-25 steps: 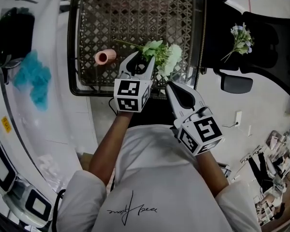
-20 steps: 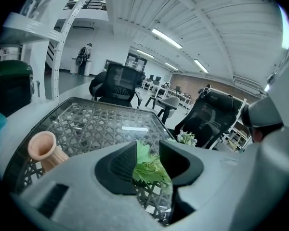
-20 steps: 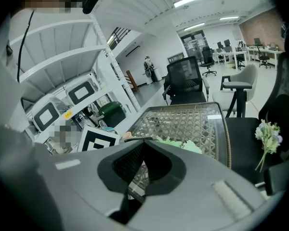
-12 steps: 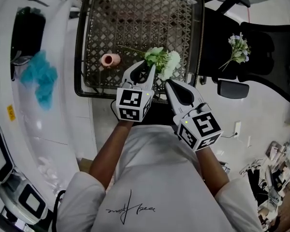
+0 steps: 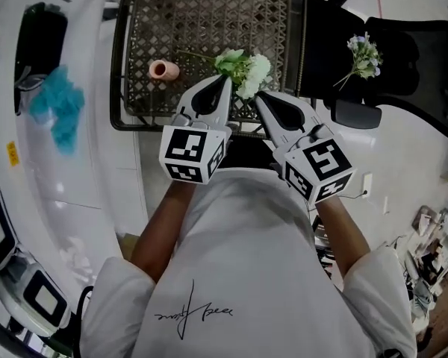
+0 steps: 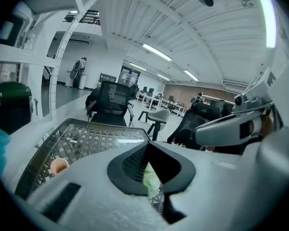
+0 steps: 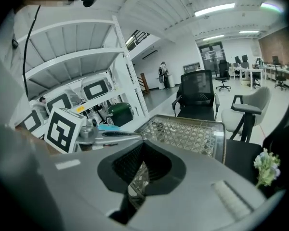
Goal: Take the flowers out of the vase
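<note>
Flower bunch (image 5: 245,67) lying flat on the wire basket (image 5: 119,88), not in the pink vase (image 5: 163,69), which rests on its side near the far end of the thin stem (image 5: 196,53). White heads and green leaves at the right end, stem trailing left (second small sprig (image 5: 362,53) well apart on the black chair (image 5: 411,36)).

Left gripper (image 5: 225,80) just closed, jaws pressed together, tips right at the bunch's left edge. Some green showing through the slot behind the tips in the left gripper view, possibly a caught leaf, possibly only foliage beyond. Right gripper (image 5: 260,98) just beside and below the blooms, jaws together as well, nothing but basket mesh seen through them.

Should handle as light and limp: soft petals, springy leaves, a slender stem that bends. Hardly any weight, so no call for a hard squeeze, and heads easily crushed out of shape. Best taken on the stem just below the leaves, where the bunch is narrow and firm enough for two pads. A pinch on a leaf or petal alone apt to slip or tear. Worth expecting the head end to droop and swing once lifted, and the stem to snag in the mesh
</note>
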A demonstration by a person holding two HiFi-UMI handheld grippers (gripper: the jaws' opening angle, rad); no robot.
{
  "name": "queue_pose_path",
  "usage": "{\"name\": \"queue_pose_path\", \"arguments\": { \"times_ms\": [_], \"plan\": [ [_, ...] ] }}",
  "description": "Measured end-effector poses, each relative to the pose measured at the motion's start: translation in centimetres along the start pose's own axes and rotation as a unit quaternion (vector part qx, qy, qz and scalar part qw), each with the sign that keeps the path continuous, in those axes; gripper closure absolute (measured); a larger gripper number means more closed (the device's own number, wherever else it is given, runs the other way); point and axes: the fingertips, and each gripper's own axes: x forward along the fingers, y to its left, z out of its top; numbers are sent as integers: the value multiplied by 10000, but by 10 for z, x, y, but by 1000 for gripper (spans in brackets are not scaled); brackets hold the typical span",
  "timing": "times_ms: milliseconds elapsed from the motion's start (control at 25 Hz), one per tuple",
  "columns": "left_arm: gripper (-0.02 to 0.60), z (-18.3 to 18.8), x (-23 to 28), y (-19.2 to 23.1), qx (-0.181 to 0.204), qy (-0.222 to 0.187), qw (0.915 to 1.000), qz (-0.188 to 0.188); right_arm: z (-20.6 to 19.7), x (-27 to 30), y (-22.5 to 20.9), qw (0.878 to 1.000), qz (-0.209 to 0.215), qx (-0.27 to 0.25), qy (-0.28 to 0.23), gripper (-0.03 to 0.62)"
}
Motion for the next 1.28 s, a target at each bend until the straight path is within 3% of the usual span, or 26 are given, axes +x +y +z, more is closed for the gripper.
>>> {"name": "queue_pose_path", "arguments": {
  "times_ms": [760,1280],
  "plan": [
    [583,20,-57,-37,236,-239,9994,9,6,-26,32,9975,652,-286,3,589],
    [583,22,-69,-31,188,-325,9991,210,4,-26,42,9952,893,-379,78,589]
  ]
}}
